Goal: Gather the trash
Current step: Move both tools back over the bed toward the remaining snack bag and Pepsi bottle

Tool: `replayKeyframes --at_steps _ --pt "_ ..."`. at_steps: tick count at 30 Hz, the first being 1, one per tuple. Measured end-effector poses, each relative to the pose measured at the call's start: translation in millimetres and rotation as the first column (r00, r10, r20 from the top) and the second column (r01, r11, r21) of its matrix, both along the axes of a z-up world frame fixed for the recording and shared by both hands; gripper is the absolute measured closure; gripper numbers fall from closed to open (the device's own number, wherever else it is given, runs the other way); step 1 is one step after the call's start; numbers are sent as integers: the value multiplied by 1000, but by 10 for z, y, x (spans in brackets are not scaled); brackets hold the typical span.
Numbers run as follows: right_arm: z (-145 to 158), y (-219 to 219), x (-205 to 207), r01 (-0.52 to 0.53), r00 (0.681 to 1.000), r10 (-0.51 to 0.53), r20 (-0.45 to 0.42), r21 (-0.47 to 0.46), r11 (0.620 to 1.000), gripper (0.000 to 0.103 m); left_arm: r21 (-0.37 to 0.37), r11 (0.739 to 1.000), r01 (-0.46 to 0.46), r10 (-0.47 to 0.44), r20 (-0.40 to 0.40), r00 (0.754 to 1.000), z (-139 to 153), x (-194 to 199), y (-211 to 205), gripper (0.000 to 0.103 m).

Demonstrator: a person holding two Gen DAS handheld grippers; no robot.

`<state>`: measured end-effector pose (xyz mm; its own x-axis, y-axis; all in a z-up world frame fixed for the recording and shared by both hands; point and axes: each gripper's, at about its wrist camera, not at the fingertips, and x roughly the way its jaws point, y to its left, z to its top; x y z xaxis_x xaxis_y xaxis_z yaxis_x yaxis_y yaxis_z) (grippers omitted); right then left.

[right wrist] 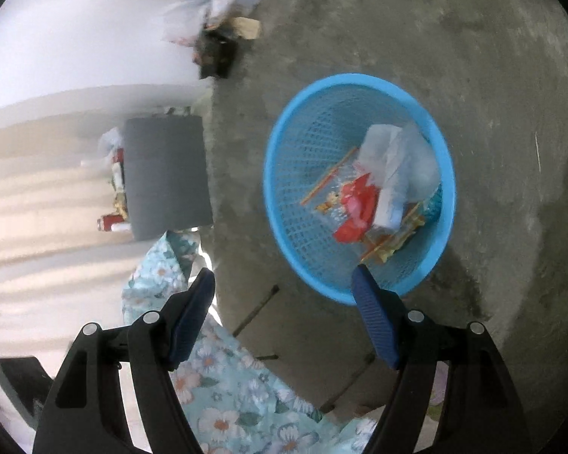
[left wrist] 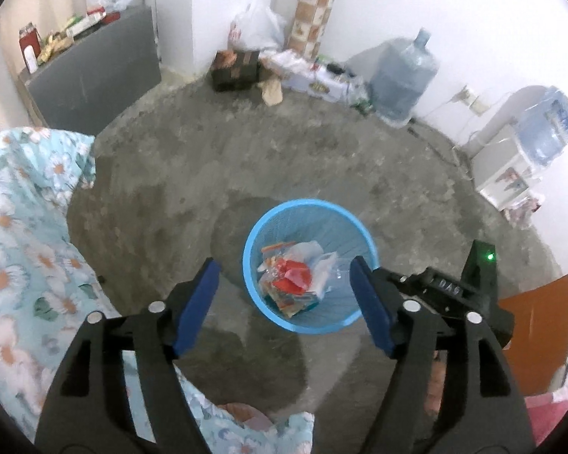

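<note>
Blue mesh bin (left wrist: 309,265) upright on bare concrete floor (left wrist: 284,159), out in the open, within reach from the flowered bedding (left wrist: 26,227) at the left. Inside the bin: the trash (left wrist: 297,278), a heap of clear and white plastic wrappers with one red piece on top, lying low against the bottom, well under the rim. Left gripper (left wrist: 284,276) poised above the bin and pointing steeply down, jaws spread wide, blue pads bare, nothing between them. Placed so that anything let go drops straight into the opening. Right gripper (right wrist: 284,283) likewise released and empty, aimed at the floor just beside the bin's near rim, one pad overlapping that rim in the right wrist view; touching or merely in front, hard to tell through the fisheye blur. Judged from this: both loads already in the bin, both hands free for the next piece. No further loose litter near the bin; only clutter along the far wall beside the water jug (left wrist: 405,75).
</note>
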<state>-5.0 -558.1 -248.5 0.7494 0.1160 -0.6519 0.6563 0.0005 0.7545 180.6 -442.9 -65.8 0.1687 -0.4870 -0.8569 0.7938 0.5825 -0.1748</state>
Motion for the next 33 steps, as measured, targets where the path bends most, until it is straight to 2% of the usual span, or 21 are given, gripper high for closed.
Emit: replayKeyframes --at_steps 3,8,11,14,16,20,24,28,31,33 --pt "407 262 -8 -42 999 42 -6 -110 993 30 -29 1000 6 -6 21 1000 307 -105 252 32" --pt "1125 745 32 -138 990 137 -27 -311 940 24 -137 990 -44 50 45 998 958 -270 1013 22" --pt "1508 996 127 -204 978 203 -48 -407 890 23 -185 980 -73 89 77 993 1222 -339 1452 20" --pt "1841 1257 204 -253 965 255 -64 -493 832 21 -212 968 -131 160 129 979 1440 -391 2003 19" --pt "2058 1449 271 -280 955 288 -73 -550 787 16 -222 961 -168 203 148 968 1519 -408 2275 18" --pt "2378 1837 389 -333 936 331 -124 -623 708 13 -225 935 -272 311 160 937 1583 -405 2896 18" --pt "2578 2164 503 -370 920 357 -162 -661 653 13 -239 889 -392 434 162 886 1604 -379 3496 18" --pt "2725 2526 622 -412 907 335 -256 -707 575 10 -267 847 -460 513 180 839 1621 -402 3925 18" --pt "2792 2799 733 -452 890 303 -342 -752 480 7 -292 825 -484 544 178 820 1611 -399 4153 17" --pt "2803 2960 813 -498 866 280 -415 -769 401 7 -313 805 -504 571 178 801 1610 -414 4314 17"
